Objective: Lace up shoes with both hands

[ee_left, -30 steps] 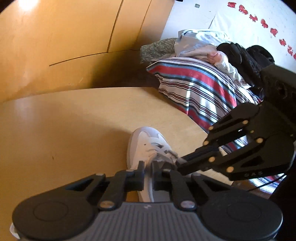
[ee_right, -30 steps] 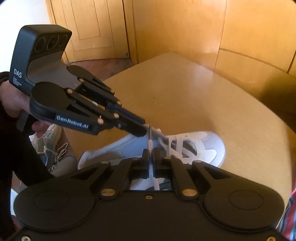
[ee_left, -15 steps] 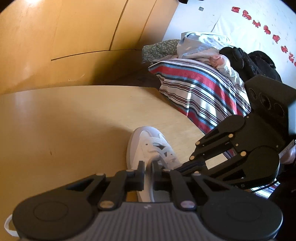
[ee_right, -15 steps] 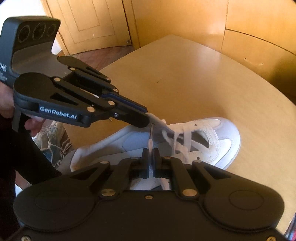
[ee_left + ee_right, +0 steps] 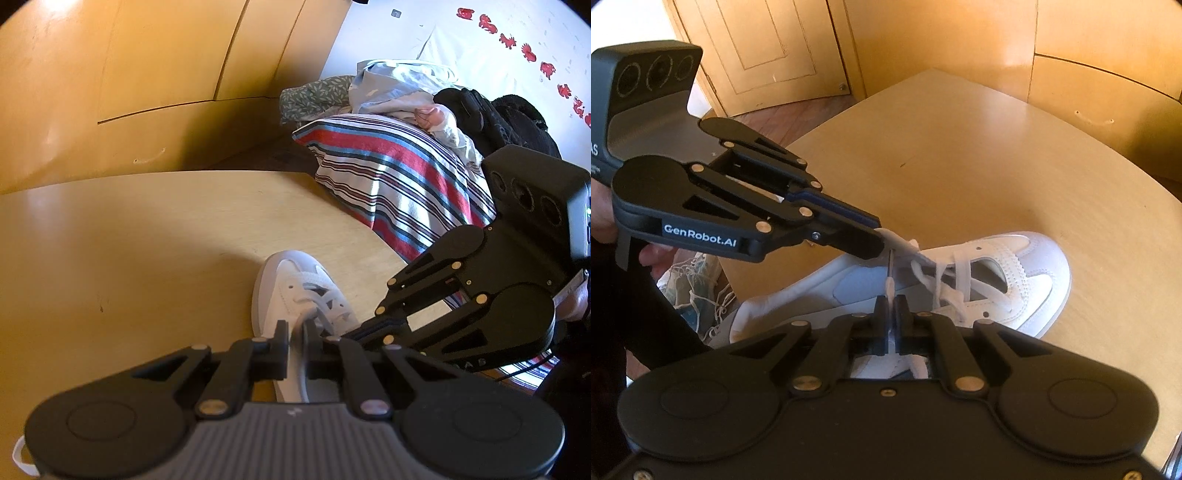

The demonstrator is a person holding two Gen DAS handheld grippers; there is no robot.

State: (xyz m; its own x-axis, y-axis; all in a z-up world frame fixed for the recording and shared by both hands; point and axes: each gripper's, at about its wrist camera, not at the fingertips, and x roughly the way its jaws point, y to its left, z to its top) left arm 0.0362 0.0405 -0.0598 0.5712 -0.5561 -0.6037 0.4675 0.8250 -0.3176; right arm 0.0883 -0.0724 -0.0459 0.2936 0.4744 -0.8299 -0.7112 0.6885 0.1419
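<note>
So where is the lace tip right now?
In the right wrist view, the lace tip sticks up from the shut right hand-held gripper, over the white shoe.

The round wooden table [image 5: 129, 258] is the landmark here. Behind the table stand yellow wooden wall panels [image 5: 147, 74], and a panelled door [image 5: 764, 48] of the same wood is beyond its far left edge in the right wrist view. To the right of the table there is a bed with a striped blanket [image 5: 399, 173] in red, blue and white. On the blanket, farther from the table, lie pale crumpled clothes [image 5: 399, 88] and a black bag [image 5: 495, 118]. On the white wall above them runs a row of red stickers [image 5: 532, 51]. Below the table's left edge, on the floor, lies another sneaker [image 5: 694, 284] with loose laces.
</note>
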